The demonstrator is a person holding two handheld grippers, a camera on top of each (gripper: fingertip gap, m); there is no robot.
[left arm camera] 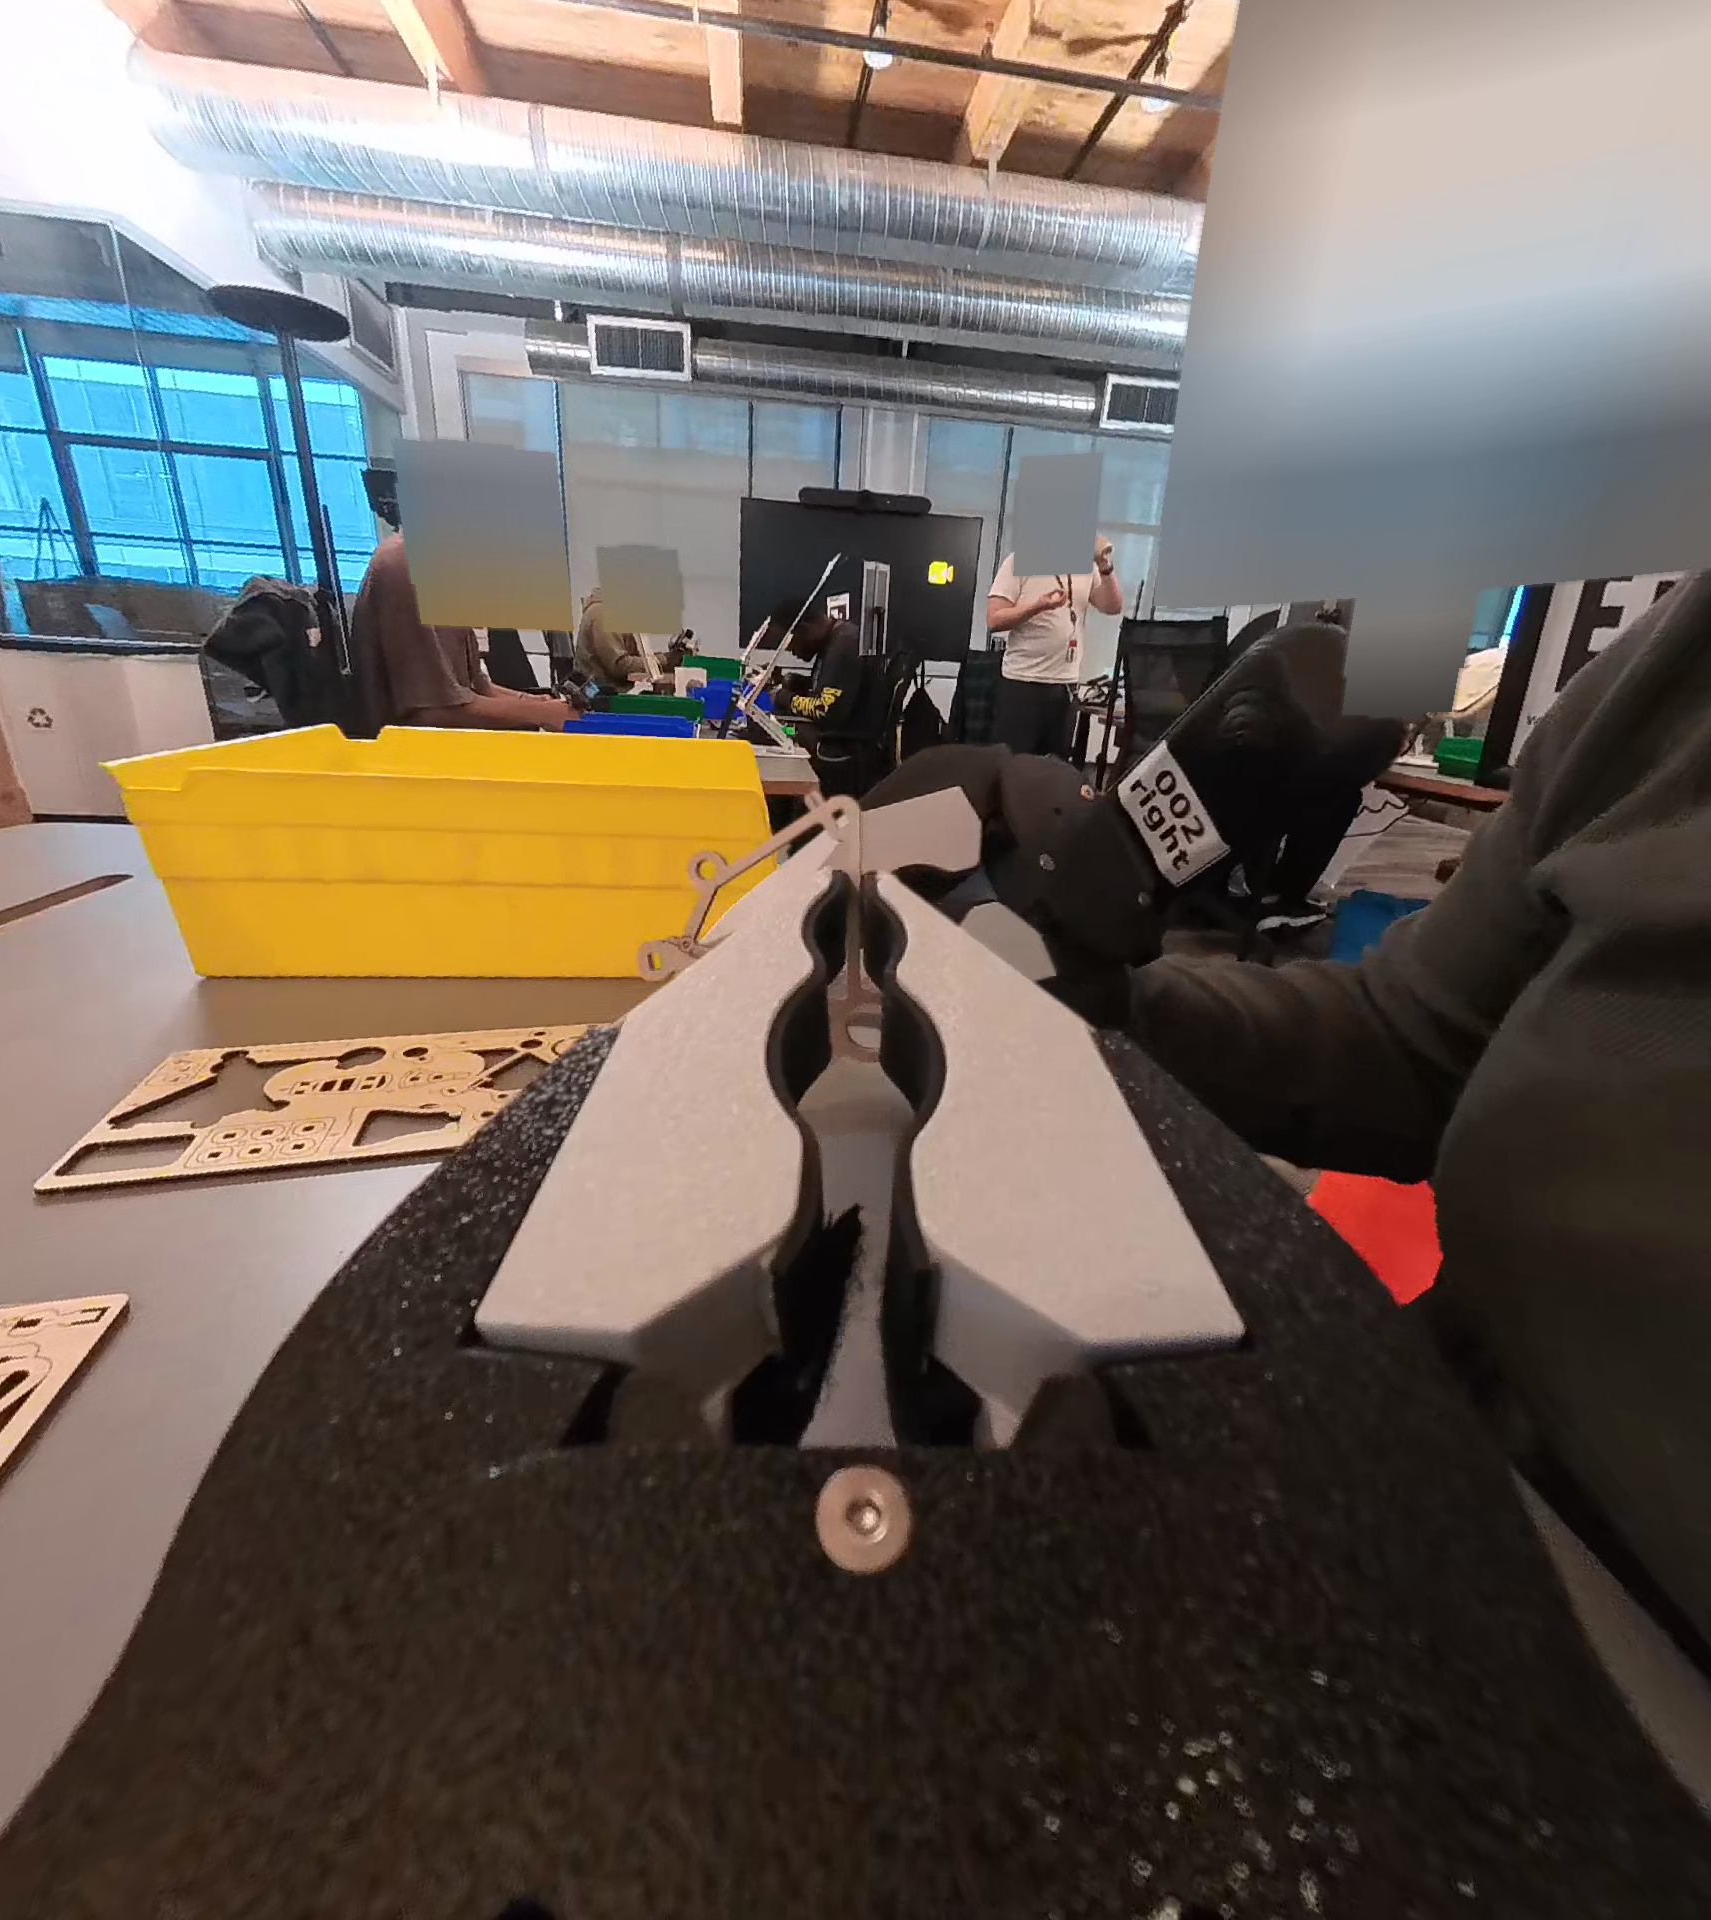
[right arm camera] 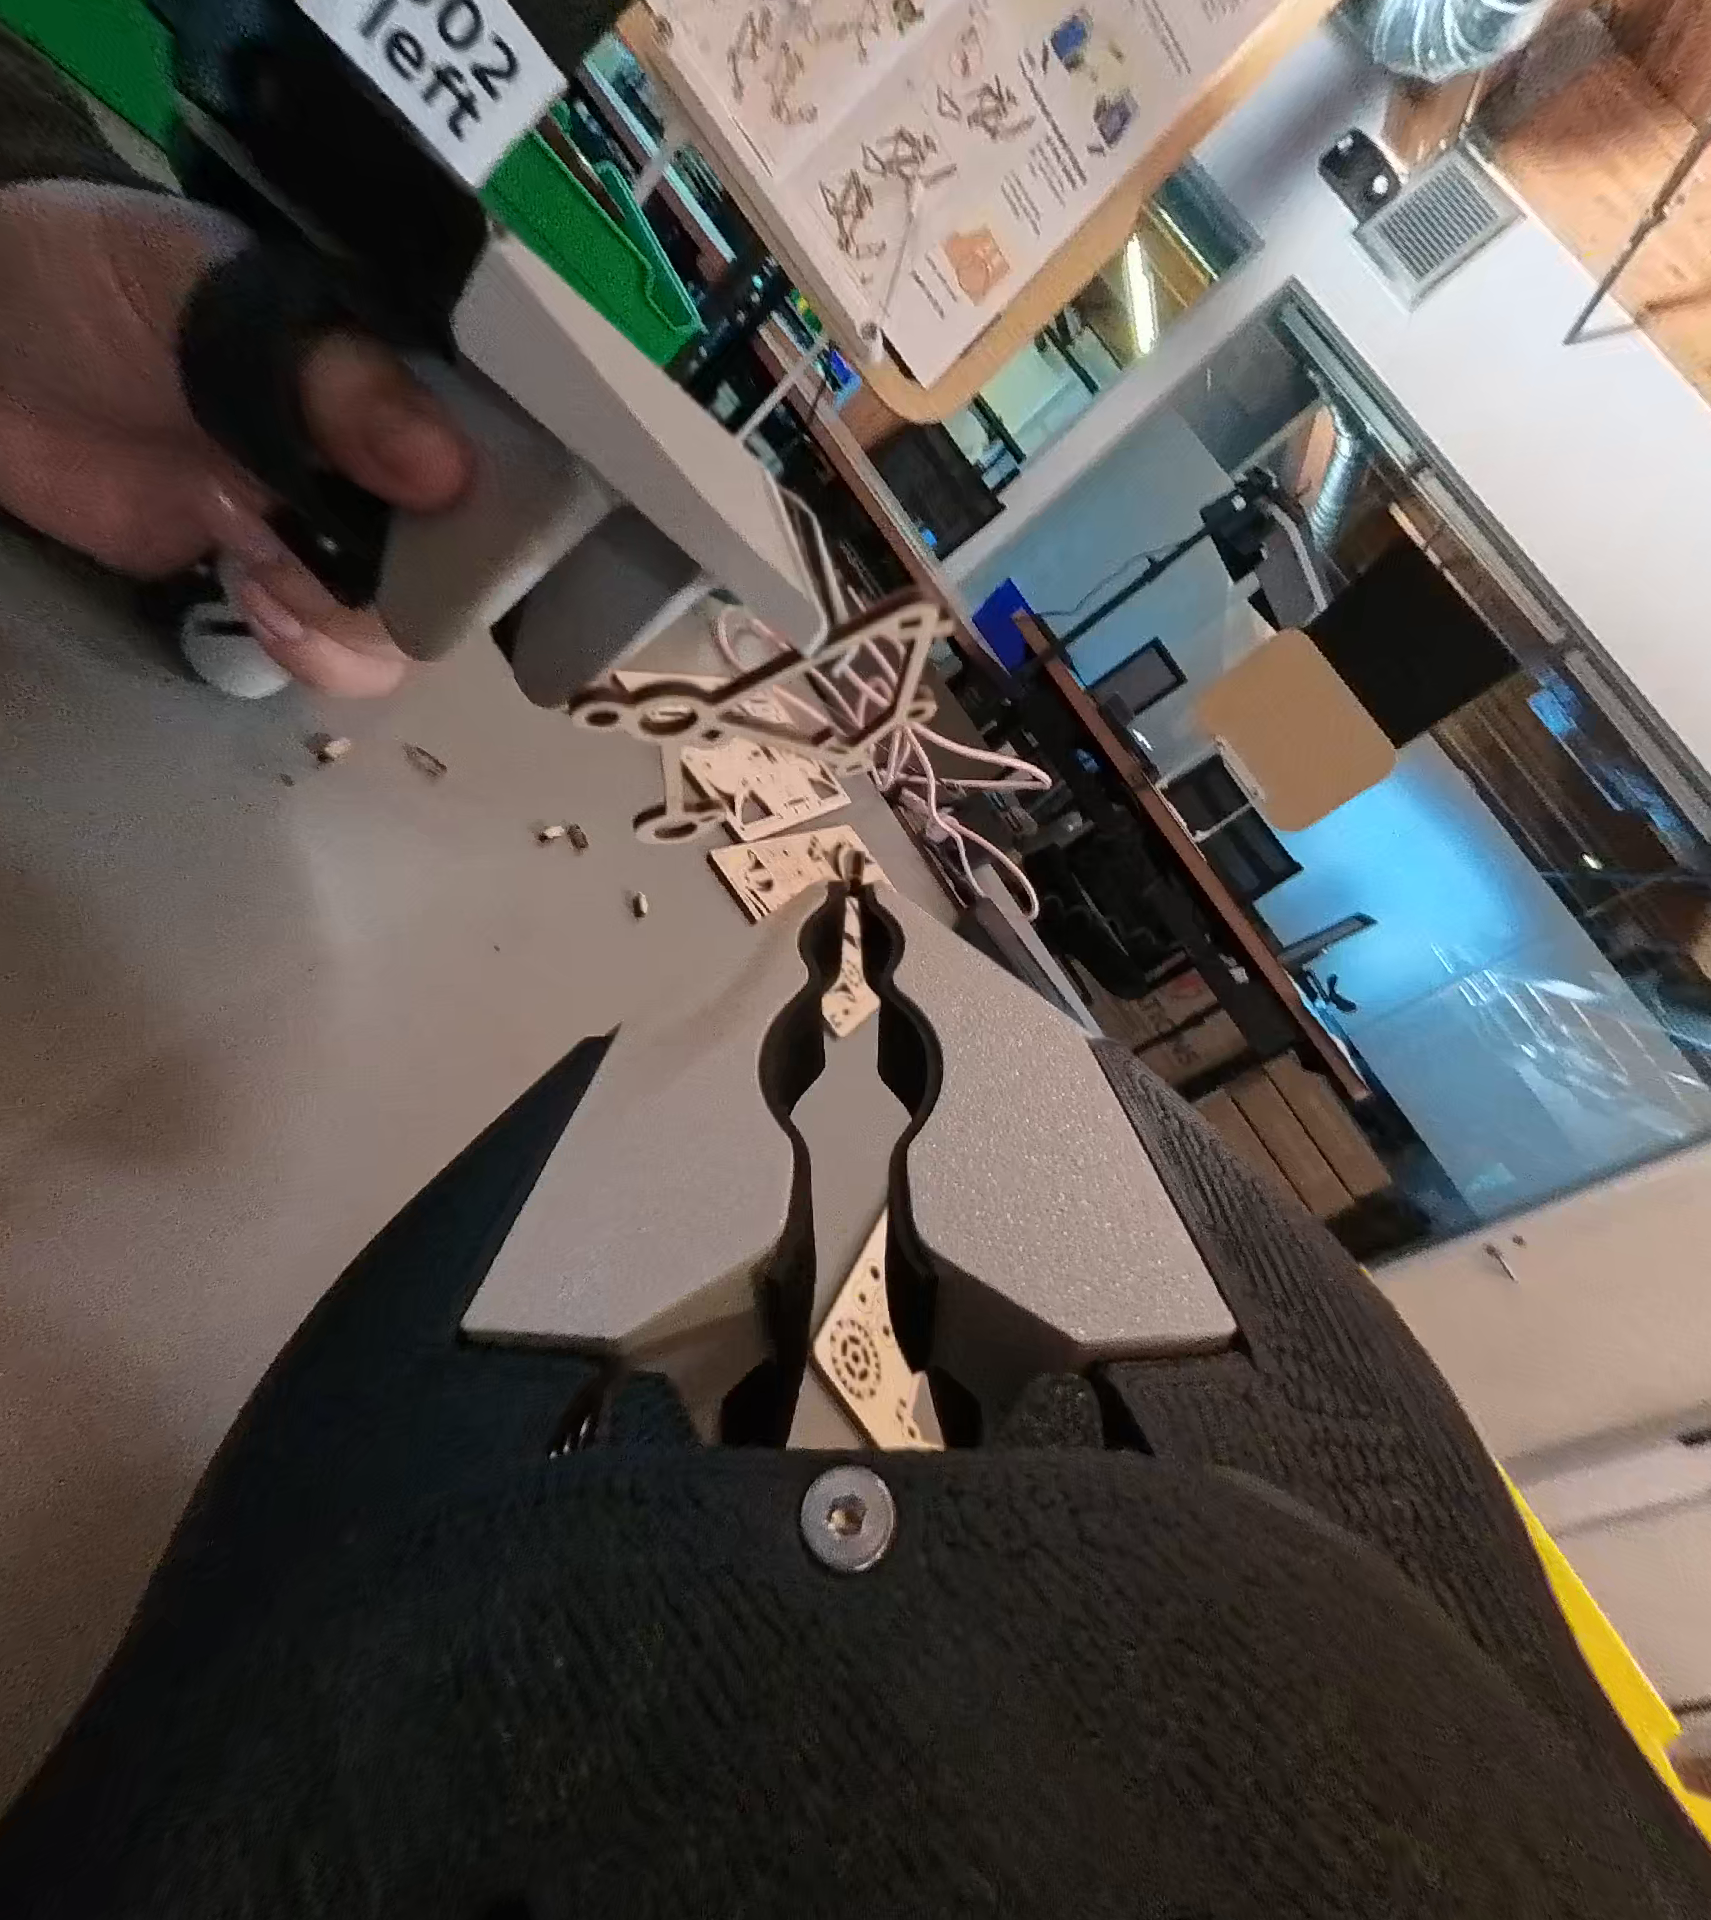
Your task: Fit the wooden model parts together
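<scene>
Two grippers: both raised off the tabletop, tips brought close together in mid-air.
Left gripper (left arm camera: pixel 859 894): closed down on a thin, pale laser-cut wooden frame piece (left arm camera: pixel 726 894) seen edge-on; in the left wrist view its openwork arm runs out left of the tips, and a ringed tab sits in the gap between the fingers.
Same piece, right wrist view: an openwork triangular strut with small round eyelets (right arm camera: pixel 778 675), hanging beyond and left of the right gripper's tips, under the other gripper's grey fingers.
Right gripper (right arm camera: pixel 849 902): narrow; a small dark wooden bit (right arm camera: pixel 848 871) seems pinched at the very tips. Cannot tell its shape, too small.
Likely reason for hold: frame kept aloft and steady so the small bit can be brought to a slot, judged from the task.
Tabletop, grey (left arm camera: pixel 51 1039): below the left gripper, flat tan punched-out wooden sheets (left arm camera: pixel 311 1101) with empty cut-outs.
Yellow plastic bin (left arm camera: pixel 435 852): beyond and left of the left gripper, on the tabletop.
Scraps: small wooden offcuts (right arm camera: pixel 560 833) scattered left of the right gripper.
Progress: parts near, not yet seen joined.
</scene>
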